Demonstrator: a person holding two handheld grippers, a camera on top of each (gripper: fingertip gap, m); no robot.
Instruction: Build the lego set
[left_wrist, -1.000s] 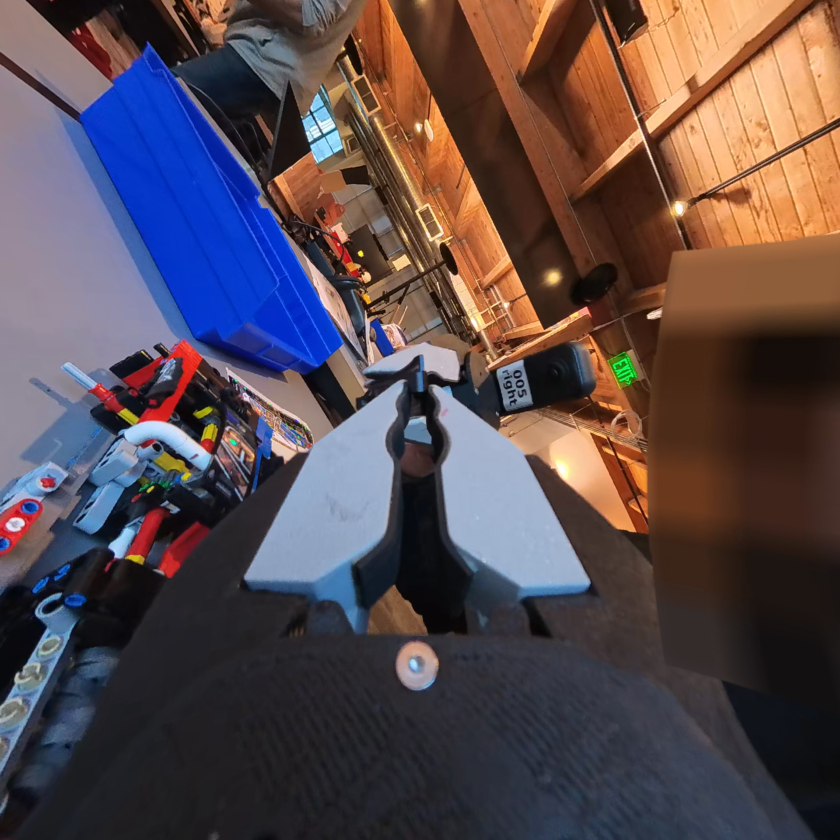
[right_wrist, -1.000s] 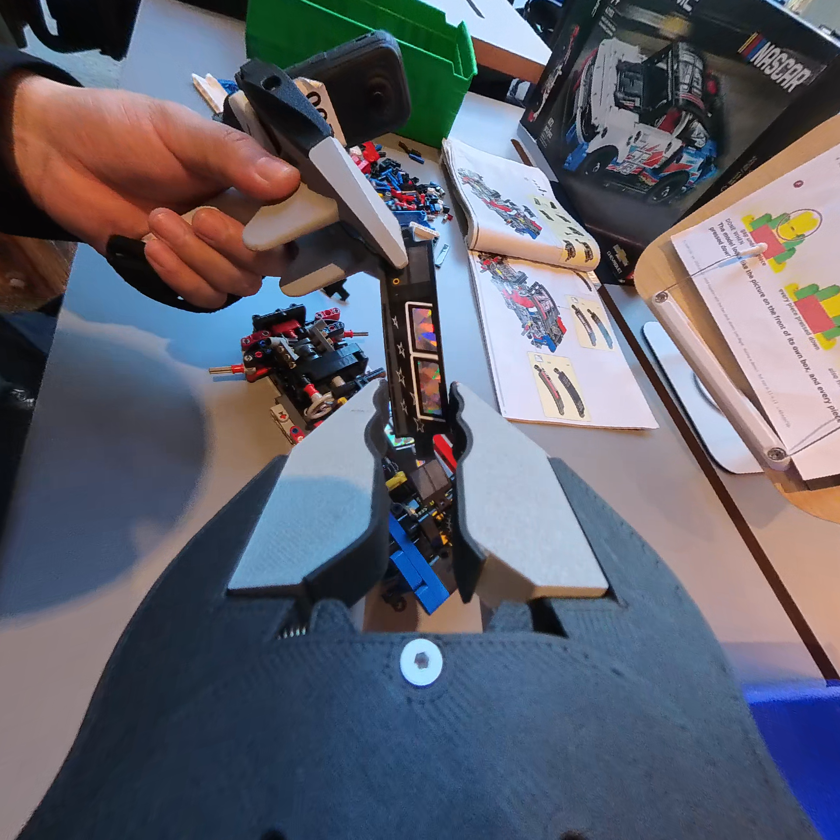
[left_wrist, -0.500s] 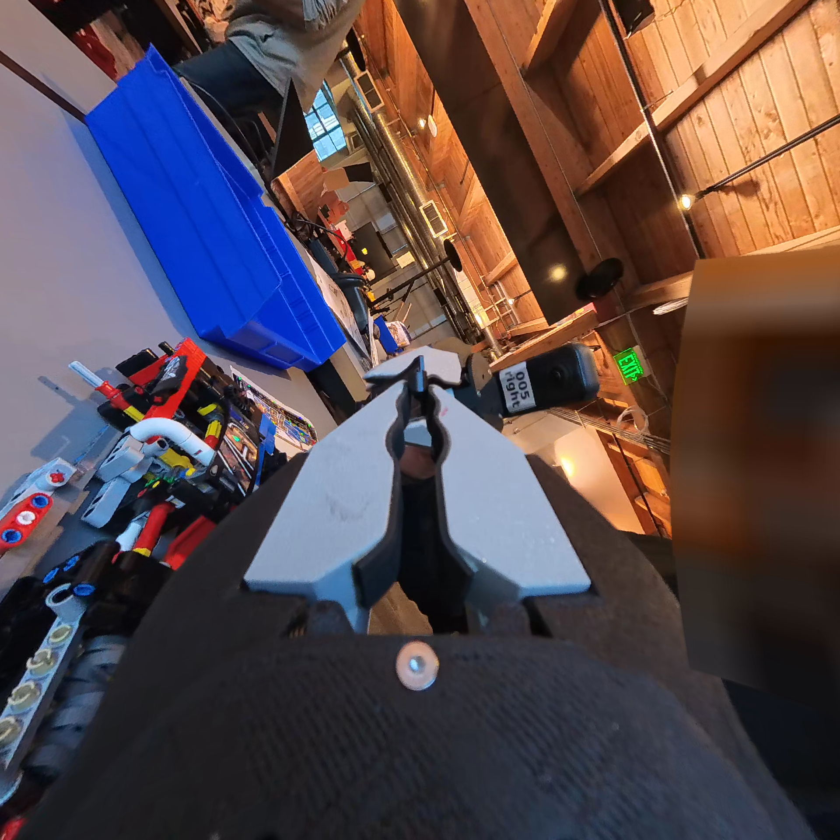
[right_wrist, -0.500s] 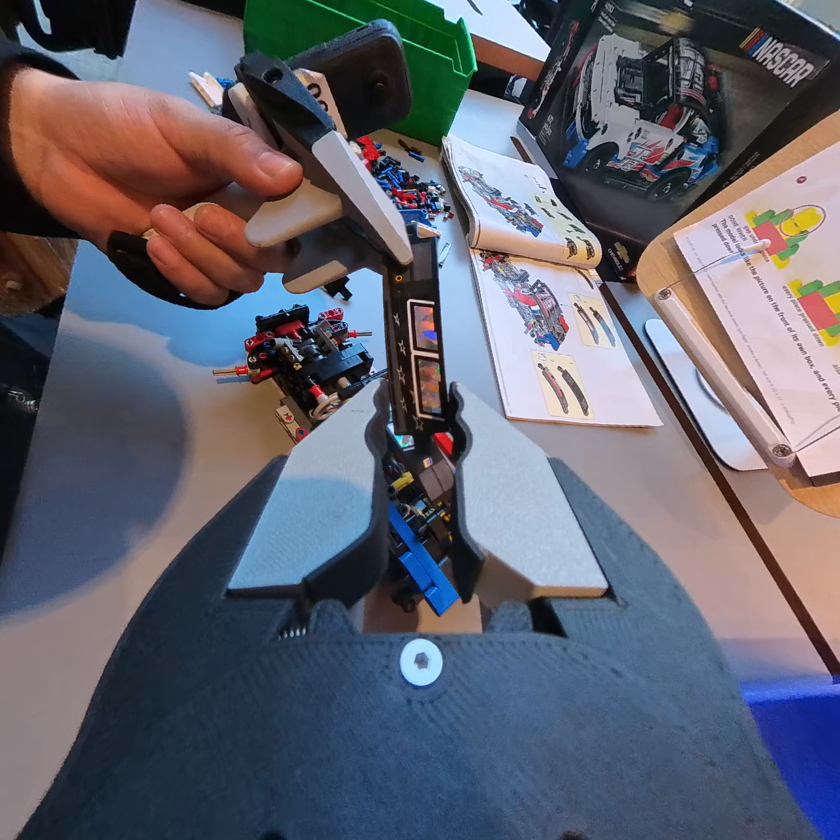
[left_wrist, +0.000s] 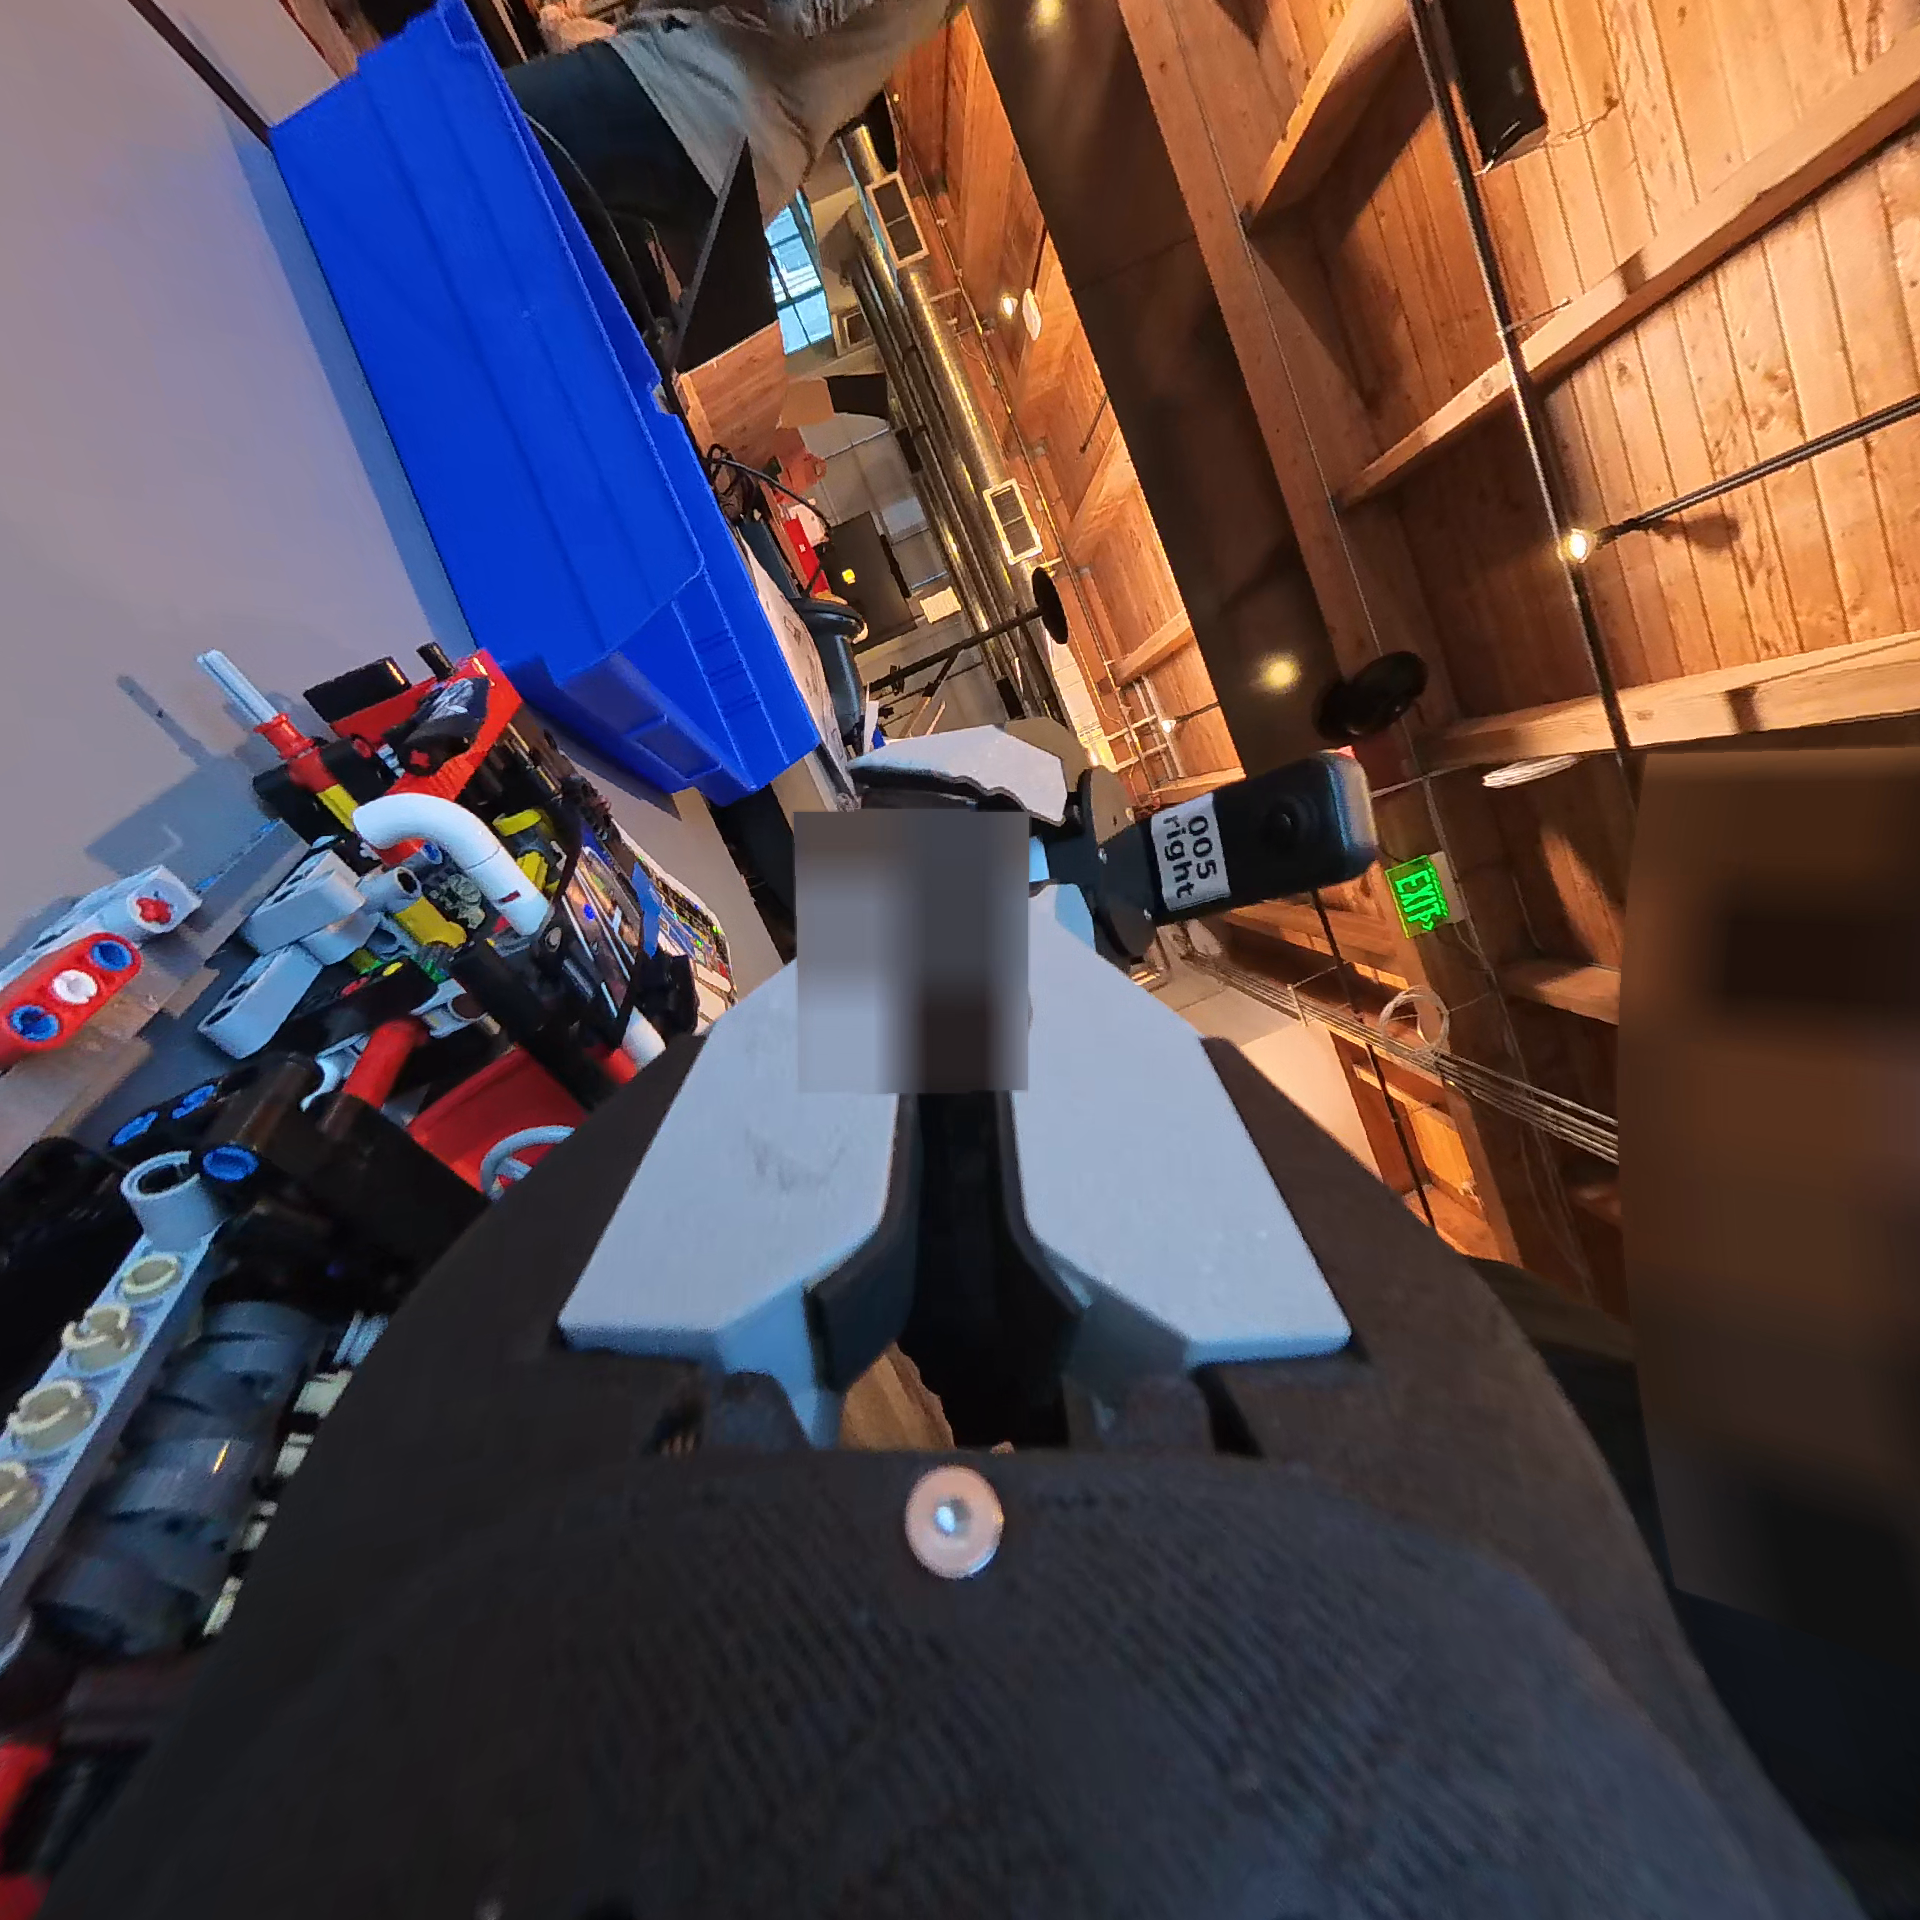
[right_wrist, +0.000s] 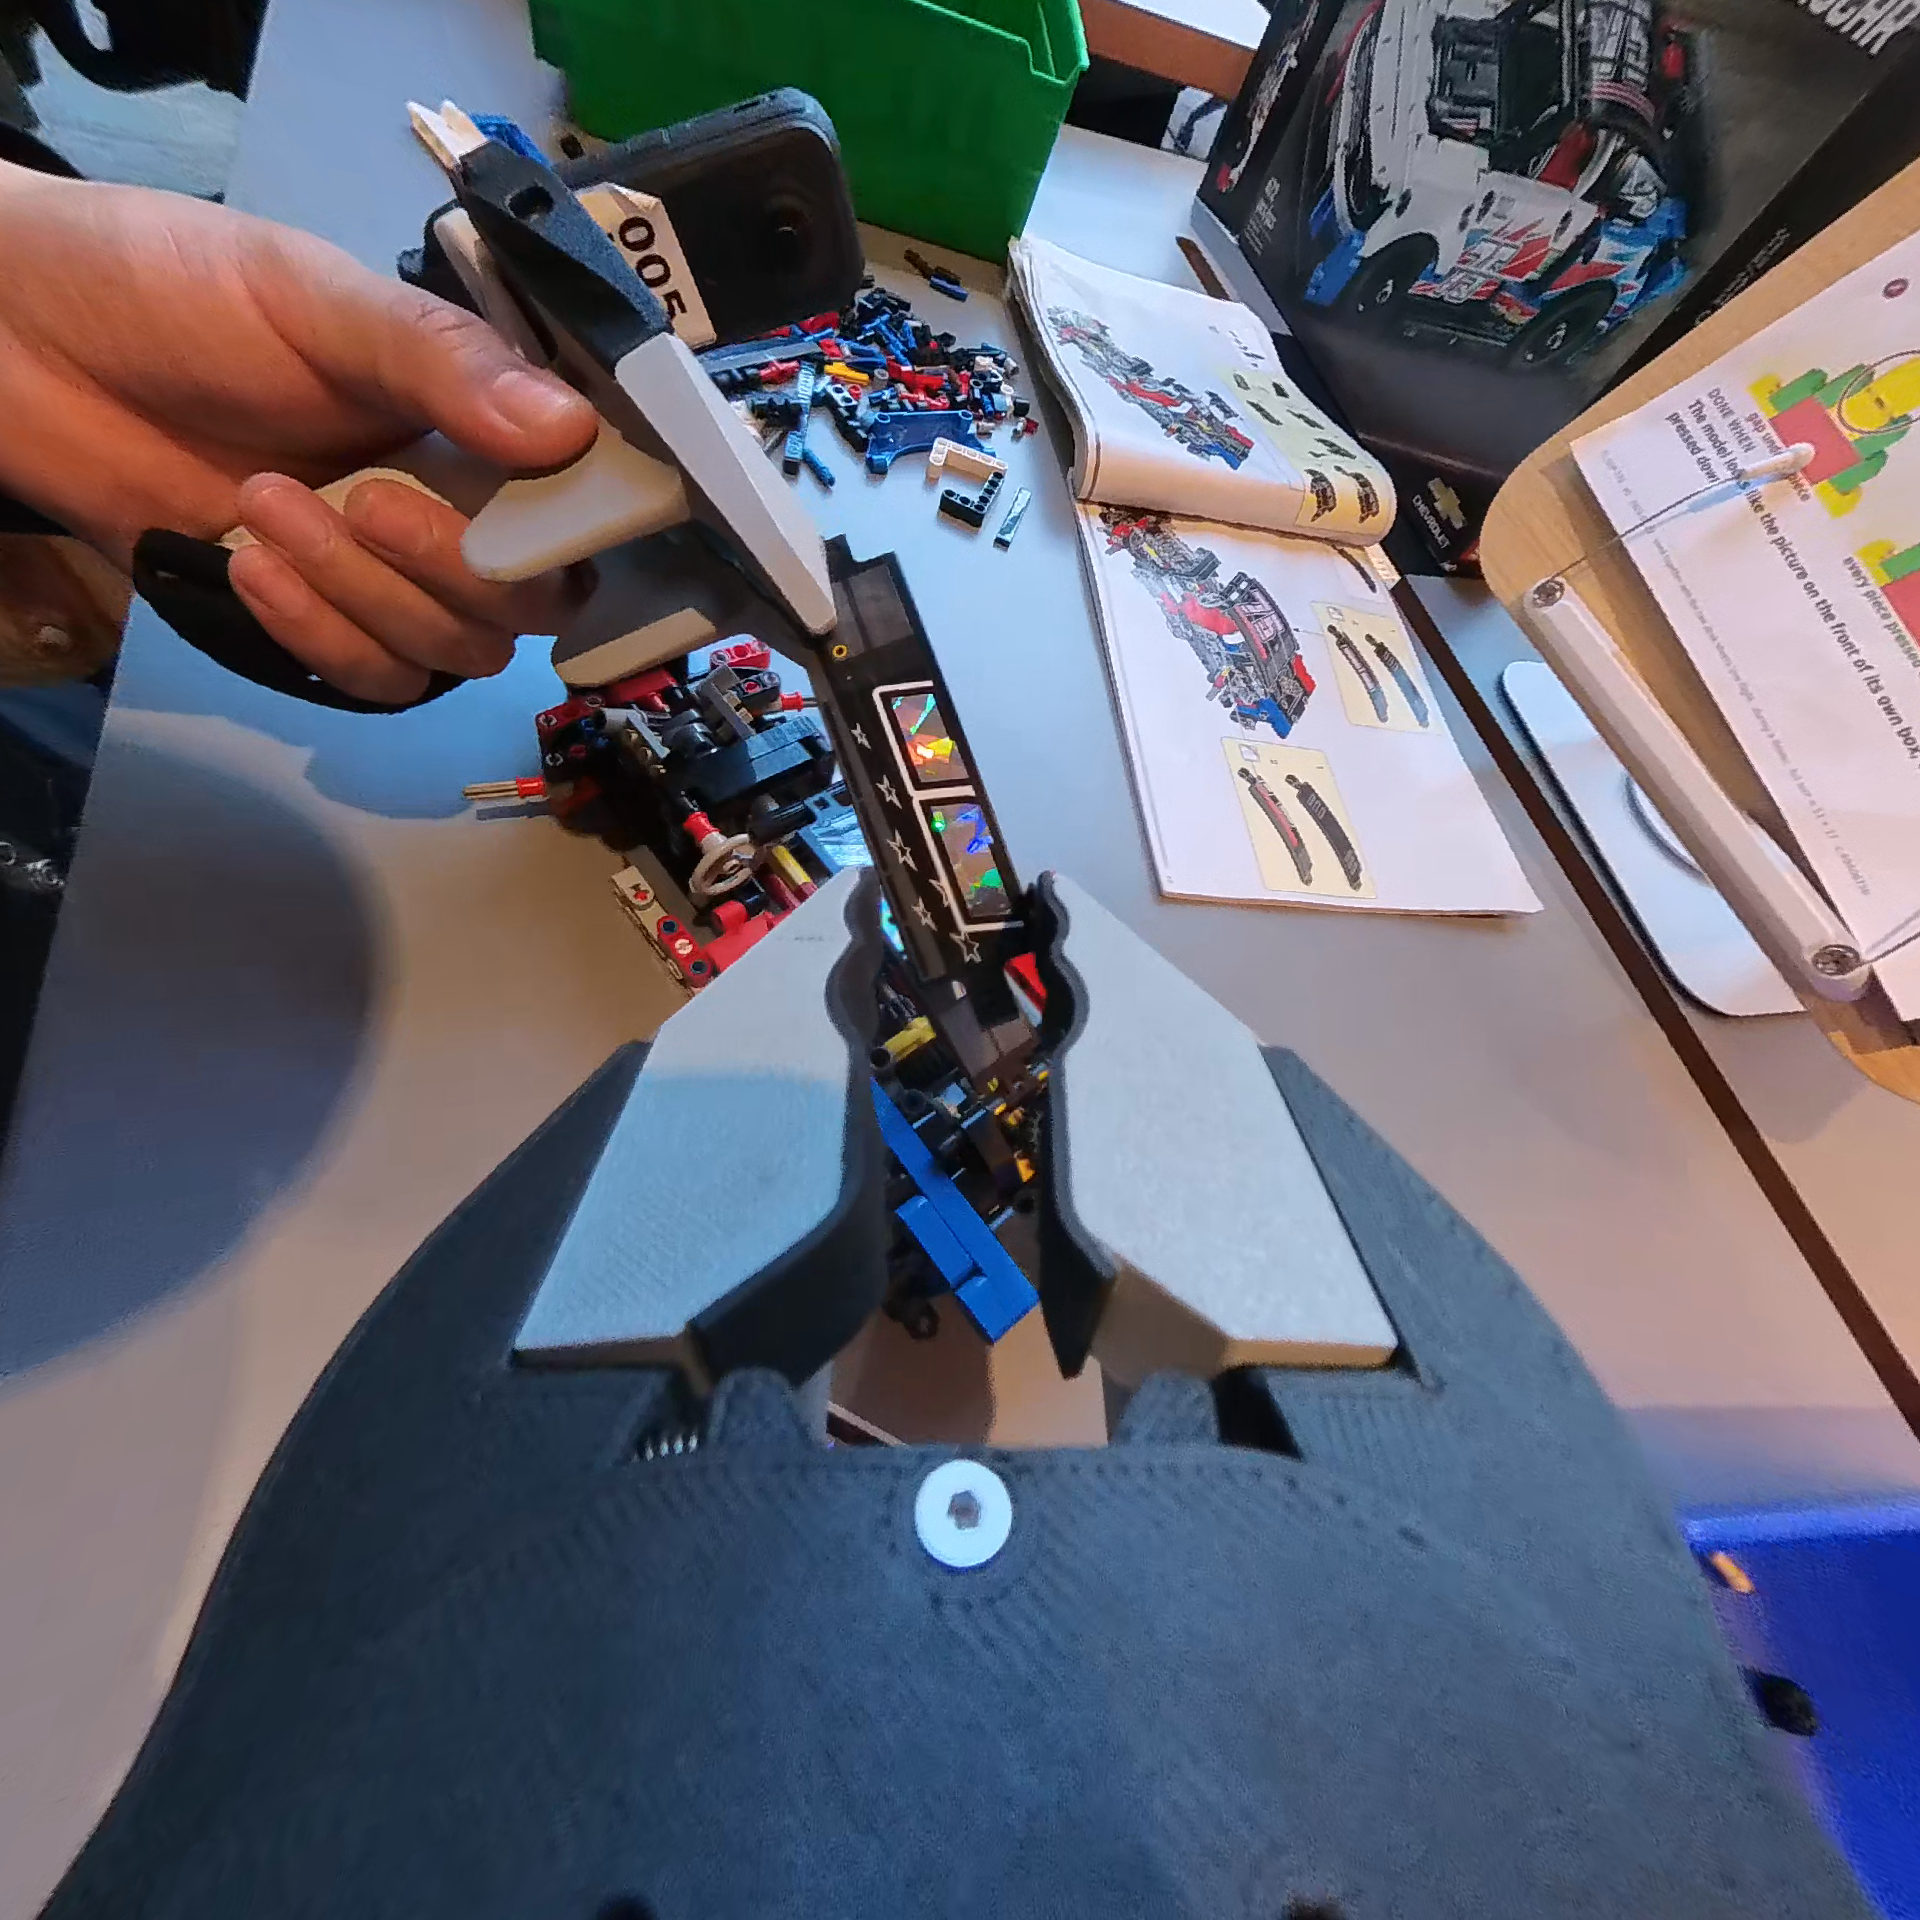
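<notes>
At frame centre, the left gripper (right_wrist: 821, 613) pinched the top of a long black stickered panel (right_wrist: 925, 790); the right gripper (right_wrist: 951, 935) seemingly clamped its lower end; stiff, light, best held by its edges.

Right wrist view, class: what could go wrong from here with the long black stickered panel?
1. The black panel is gripped only at its ends, by the left gripper and the right gripper; uneven pulling might bend it or pop it free.
2. If dropped, it could strike the partly built chassis below.
</notes>
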